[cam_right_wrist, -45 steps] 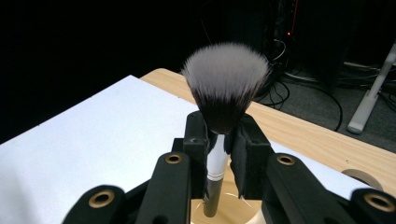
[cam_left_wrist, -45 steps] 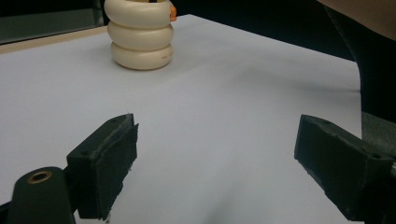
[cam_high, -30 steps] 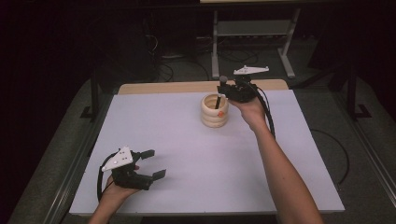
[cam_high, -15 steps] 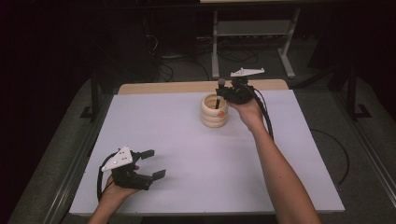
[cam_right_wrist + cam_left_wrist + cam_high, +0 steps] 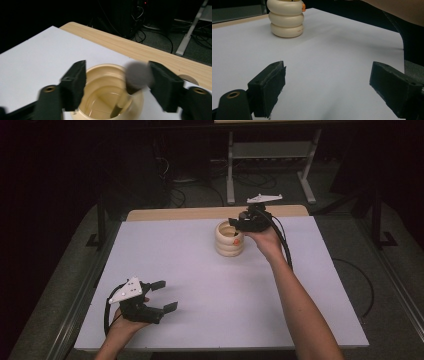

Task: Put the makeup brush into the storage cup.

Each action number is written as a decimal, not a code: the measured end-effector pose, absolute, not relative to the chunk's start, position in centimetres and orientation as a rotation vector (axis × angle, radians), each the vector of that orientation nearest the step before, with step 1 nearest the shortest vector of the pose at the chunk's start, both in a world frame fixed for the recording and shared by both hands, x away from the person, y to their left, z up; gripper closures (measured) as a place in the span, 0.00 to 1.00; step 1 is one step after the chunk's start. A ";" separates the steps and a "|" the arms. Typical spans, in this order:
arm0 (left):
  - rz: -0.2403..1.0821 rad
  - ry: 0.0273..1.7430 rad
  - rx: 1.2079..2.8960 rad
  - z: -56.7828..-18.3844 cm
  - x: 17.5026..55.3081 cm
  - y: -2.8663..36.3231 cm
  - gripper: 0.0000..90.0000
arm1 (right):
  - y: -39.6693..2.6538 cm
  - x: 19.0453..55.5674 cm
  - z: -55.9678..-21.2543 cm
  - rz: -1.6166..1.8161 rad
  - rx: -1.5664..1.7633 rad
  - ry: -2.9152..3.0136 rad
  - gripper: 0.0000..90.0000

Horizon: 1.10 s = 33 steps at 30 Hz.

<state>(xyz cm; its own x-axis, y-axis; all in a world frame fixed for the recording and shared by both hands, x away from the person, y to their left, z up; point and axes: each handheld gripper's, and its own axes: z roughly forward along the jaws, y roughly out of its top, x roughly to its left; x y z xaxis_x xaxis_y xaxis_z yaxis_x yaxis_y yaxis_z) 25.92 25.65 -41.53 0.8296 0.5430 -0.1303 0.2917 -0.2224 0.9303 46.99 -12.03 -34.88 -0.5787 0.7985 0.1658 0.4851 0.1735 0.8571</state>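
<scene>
A cream ribbed cup [image 5: 229, 240] stands at the far middle of the white table [image 5: 200, 270]; it also appears in the left gripper view [image 5: 286, 21] and, from above, in the right gripper view [image 5: 105, 100]. My right gripper [image 5: 235, 224] [image 5: 117, 72] hovers just over its mouth. Its jaws have just been opening and now stand open. A dark stick [image 5: 138, 75], its top blurred, leans inside the cup between the jaws, close to the right-hand one. My left gripper [image 5: 165, 295] [image 5: 329, 77] rests open near the front left, with nothing between its jaws.
A small orange mark [image 5: 303, 6] shows on the cup's side. A bare wooden strip [image 5: 200, 213] runs along the table's far edge. Beyond it are a metal stand [image 5: 270, 155] and cables on the dark floor.
The right gripper's jaws have opened and let go of the dark stick, which has dropped lower into the cup. The left gripper has not moved.
</scene>
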 end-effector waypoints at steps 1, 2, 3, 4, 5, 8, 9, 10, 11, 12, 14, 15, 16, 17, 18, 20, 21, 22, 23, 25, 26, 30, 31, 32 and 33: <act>0.263 0.635 1.822 -41.5 25.9 25.6 0.14 | -12.1 47.0 -34.9 1.370 1.219 2.134 0.30; 0.263 0.634 1.824 -41.5 25.9 25.6 0.14 | -12.1 46.9 -34.9 1.368 1.222 2.136 0.29; 0.264 0.634 1.823 -41.5 25.9 25.6 0.14 | -12.2 46.9 -34.9 1.362 1.214 2.139 0.28; 0.262 0.635 1.824 -41.5 25.9 25.6 0.14 | -12.2 46.8 -34.9 1.356 1.212 2.139 0.26; 0.262 0.635 1.823 -41.5 25.9 25.6 0.14 | -12.3 46.7 -34.9 1.357 1.224 2.140 0.25; 0.264 0.630 1.825 -41.5 25.9 25.6 0.14 | -12.6 46.6 -34.8 1.356 1.221 2.138 0.23; 0.264 0.630 1.825 -41.5 25.9 25.6 0.14 | -12.6 46.6 -34.8 1.356 1.221 2.138 0.23; 0.265 0.631 1.826 -41.5 25.9 25.6 0.14 | -12.7 46.5 -34.8 1.361 1.222 2.134 0.23; 0.266 0.632 1.827 -41.5 25.9 25.6 0.14 | -12.9 46.4 -34.7 1.363 1.215 2.129 0.22; 0.265 0.633 1.825 -41.5 25.9 25.6 0.14 | -13.0 46.4 -34.7 1.367 1.219 2.125 0.22; 0.265 0.634 1.823 -41.5 25.9 25.6 0.14 | -13.2 46.2 -34.8 1.370 1.220 2.121 0.21; 0.265 0.635 1.823 -41.5 25.9 25.6 0.14 | -13.2 46.1 -34.7 1.374 1.227 2.120 0.21; 0.266 0.635 1.823 -41.5 25.9 25.6 0.14 | -13.3 46.1 -34.8 1.379 1.216 2.122 0.21; 0.261 0.640 1.811 -41.5 25.9 25.5 0.14 | -13.3 46.0 -34.8 1.382 1.224 2.127 0.20; 0.263 0.638 1.813 -41.4 25.8 25.5 0.14 | -13.3 45.8 -34.9 1.378 1.224 2.125 0.20; 0.265 0.637 1.812 -41.4 25.8 25.5 0.14 | -13.4 45.7 -35.0 1.381 1.212 2.126 0.19; 0.264 0.639 1.811 -41.4 25.8 25.5 0.14 | -13.3 45.6 -35.0 1.380 1.224 2.127 0.18; 0.263 0.641 1.812 -41.4 25.9 25.5 0.14 | -13.4 45.5 -35.1 1.384 1.208 2.130 0.18; 0.262 0.644 1.812 -41.4 25.9 25.5 0.14 | -13.4 45.5 -35.1 1.387 1.204 2.131 0.17; 0.264 0.644 1.810 -41.4 25.9 25.5 0.14 | -13.5 45.3 -35.1 1.395 1.202 2.133 0.17; 0.264 0.644 1.810 -41.4 25.9 25.5 0.14 | -13.5 45.2 -35.1 1.404 1.197 2.133 0.16; 0.272 0.640 1.822 -41.4 26.0 25.7 0.14 | -13.8 44.7 -34.8 1.414 1.165 2.128 0.15; 0.273 0.639 1.821 -41.4 26.0 25.7 0.14 | -13.8 44.5 -34.7 1.423 1.165 2.124 0.15; 0.273 0.640 1.816 -41.4 26.0 25.7 0.14 | -13.9 44.4 -34.7 1.431 1.162 2.121 0.15; 0.270 0.647 1.812 -41.4 25.9 25.8 0.14 | -14.0 44.2 -34.6 1.435 1.157 2.118 0.15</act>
<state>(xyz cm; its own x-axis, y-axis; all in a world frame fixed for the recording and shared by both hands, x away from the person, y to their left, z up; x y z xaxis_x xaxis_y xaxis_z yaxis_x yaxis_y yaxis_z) 25.95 25.75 -41.41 0.8222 0.5534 -0.1334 0.2942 -0.2125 0.9318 44.25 -14.00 -34.60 -0.6145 0.7720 0.1627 0.4371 0.1614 0.8848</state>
